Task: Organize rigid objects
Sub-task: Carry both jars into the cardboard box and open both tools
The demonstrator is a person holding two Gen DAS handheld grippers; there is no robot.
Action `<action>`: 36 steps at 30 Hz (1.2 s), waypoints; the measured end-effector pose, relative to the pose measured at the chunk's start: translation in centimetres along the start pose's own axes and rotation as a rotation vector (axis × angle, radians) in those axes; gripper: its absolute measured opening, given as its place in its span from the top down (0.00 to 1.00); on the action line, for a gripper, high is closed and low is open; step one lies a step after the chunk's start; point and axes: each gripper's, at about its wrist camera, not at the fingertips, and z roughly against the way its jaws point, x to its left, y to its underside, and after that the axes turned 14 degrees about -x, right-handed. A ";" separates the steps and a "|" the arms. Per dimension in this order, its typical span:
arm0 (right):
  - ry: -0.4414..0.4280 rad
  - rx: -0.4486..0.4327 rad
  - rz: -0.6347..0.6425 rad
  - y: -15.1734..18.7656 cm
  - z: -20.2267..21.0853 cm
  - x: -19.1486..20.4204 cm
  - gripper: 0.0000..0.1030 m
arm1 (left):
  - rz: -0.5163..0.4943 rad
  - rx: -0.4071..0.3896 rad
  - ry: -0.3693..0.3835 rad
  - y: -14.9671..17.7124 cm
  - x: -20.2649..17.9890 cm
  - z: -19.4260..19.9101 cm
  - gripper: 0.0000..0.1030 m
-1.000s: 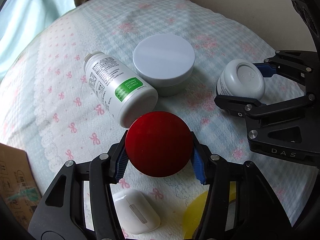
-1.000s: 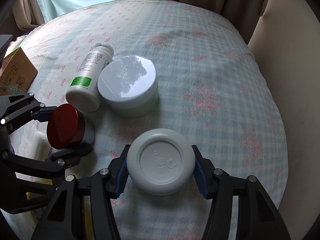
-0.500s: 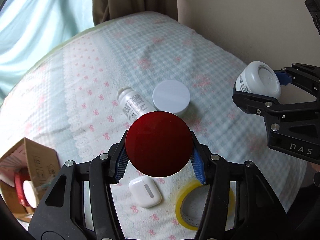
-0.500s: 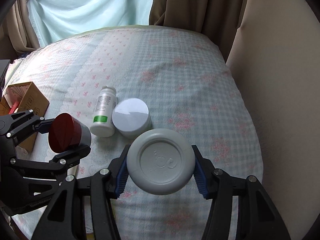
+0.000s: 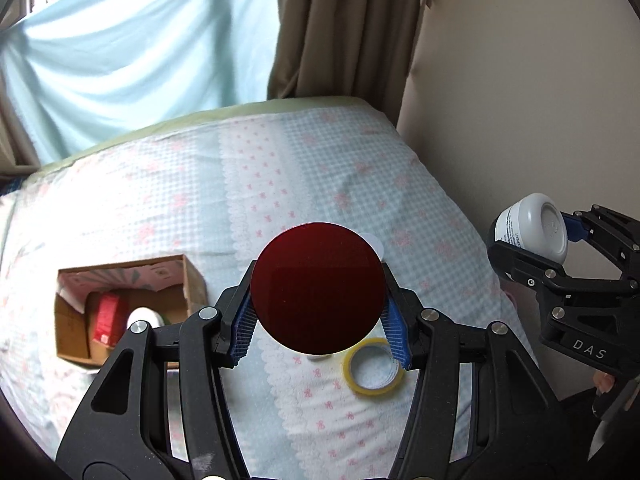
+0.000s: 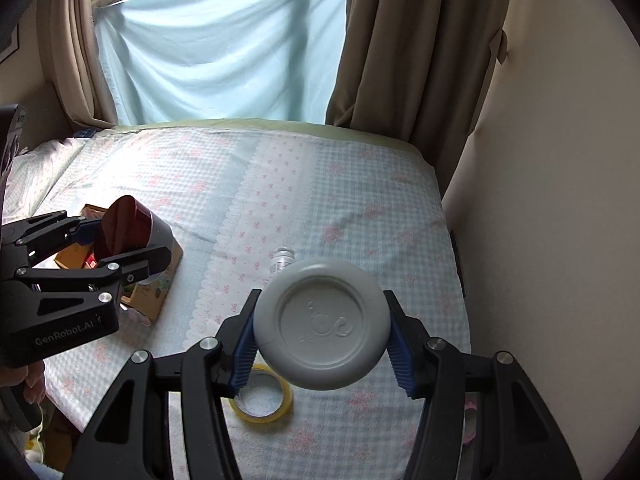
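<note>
My left gripper (image 5: 320, 320) is shut on a red-lidded jar (image 5: 318, 286), held high above the bed; it also shows in the right wrist view (image 6: 128, 228). My right gripper (image 6: 322, 340) is shut on a white jar (image 6: 322, 322), which also shows at the right of the left wrist view (image 5: 534, 232). An open cardboard box (image 5: 124, 304) holding a red item and a white item sits on the bed at the left. A white bottle (image 6: 282, 260) lies on the bed, mostly hidden behind the white jar.
A yellow tape roll (image 5: 374, 368) lies on the patterned bedsheet (image 5: 280, 168) below the grippers. A wall (image 5: 520, 100) borders the bed on the right. Curtains (image 6: 224, 48) hang behind the bed. The edge of a pale lid (image 5: 374, 242) peeks from behind the red jar.
Both grippers have risen well above the bed with their jars. The bed objects look smaller, and the cardboard box has come into fuller view at the left.
</note>
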 end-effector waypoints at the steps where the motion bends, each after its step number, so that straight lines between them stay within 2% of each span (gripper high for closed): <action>1: -0.013 -0.007 0.008 -0.5 0.3 0.7 0.49 | 0.010 -0.003 -0.017 -0.2 0.8 0.9 0.51; 9: -0.094 -0.011 0.018 -3.3 1.3 6.9 0.49 | 0.084 -0.028 -0.123 -0.6 8.9 7.2 0.51; 16: -0.112 0.011 0.010 -5.1 1.1 14.0 0.49 | 0.150 -0.016 -0.129 0.8 18.3 10.9 0.51; 21: -0.079 0.036 -0.030 -5.9 0.9 19.3 0.49 | 0.161 0.008 -0.110 1.8 25.1 12.2 0.51; 29: -0.036 0.099 -0.100 -6.5 -1.1 26.9 0.49 | 0.129 0.056 -0.058 2.9 33.9 12.5 0.51; 36: -0.025 0.159 -0.117 -7.0 -4.2 31.9 0.49 | 0.125 0.133 -0.026 4.2 38.2 9.5 0.51</action>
